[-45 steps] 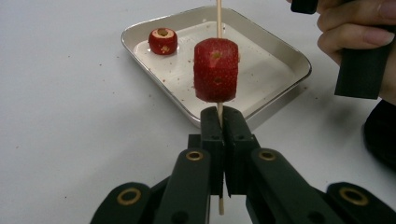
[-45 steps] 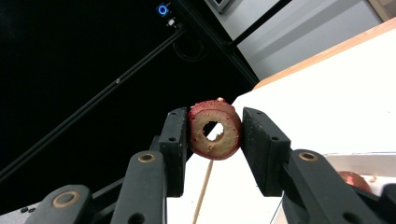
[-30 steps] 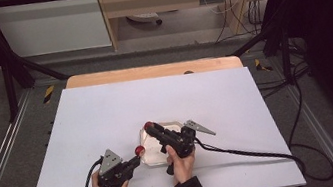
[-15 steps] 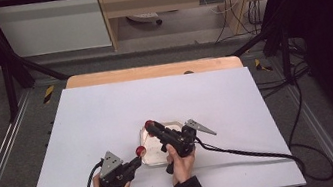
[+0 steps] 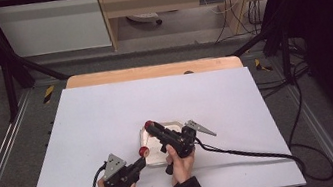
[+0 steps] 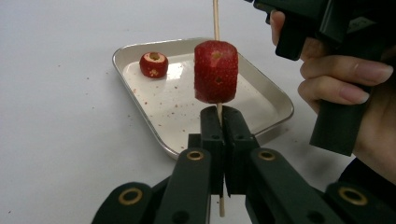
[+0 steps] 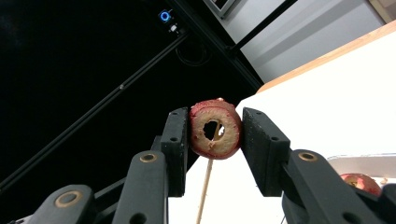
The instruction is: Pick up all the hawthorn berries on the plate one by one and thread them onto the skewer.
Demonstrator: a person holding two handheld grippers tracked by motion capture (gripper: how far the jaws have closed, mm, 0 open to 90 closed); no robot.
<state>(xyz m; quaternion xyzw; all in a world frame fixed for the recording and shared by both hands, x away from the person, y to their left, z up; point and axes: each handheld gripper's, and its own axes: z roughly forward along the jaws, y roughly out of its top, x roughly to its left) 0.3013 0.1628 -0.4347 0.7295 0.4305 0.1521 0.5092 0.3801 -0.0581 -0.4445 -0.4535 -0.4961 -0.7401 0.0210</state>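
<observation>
The left gripper [image 6: 219, 112] is pinched tight on a thin wooden skewer [image 6: 216, 18] with a bumpy red fruit chunk [image 6: 215, 71] right above its jaws. The right gripper [image 7: 214, 133] squeezes a hollow cored fruit ring [image 7: 215, 129]. Behind them sits a shiny crumb-speckled metal tray [image 6: 273, 100] on a white table [image 5: 97, 114].

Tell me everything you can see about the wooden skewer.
The wooden skewer is thin, pale and straight, and stands about upright above the metal tray. The left gripper is shut on its lower part. One red fruit piece is threaded on it just above the jaws. Its tip seems to enter the cored fruit piece held by the right gripper.
</observation>
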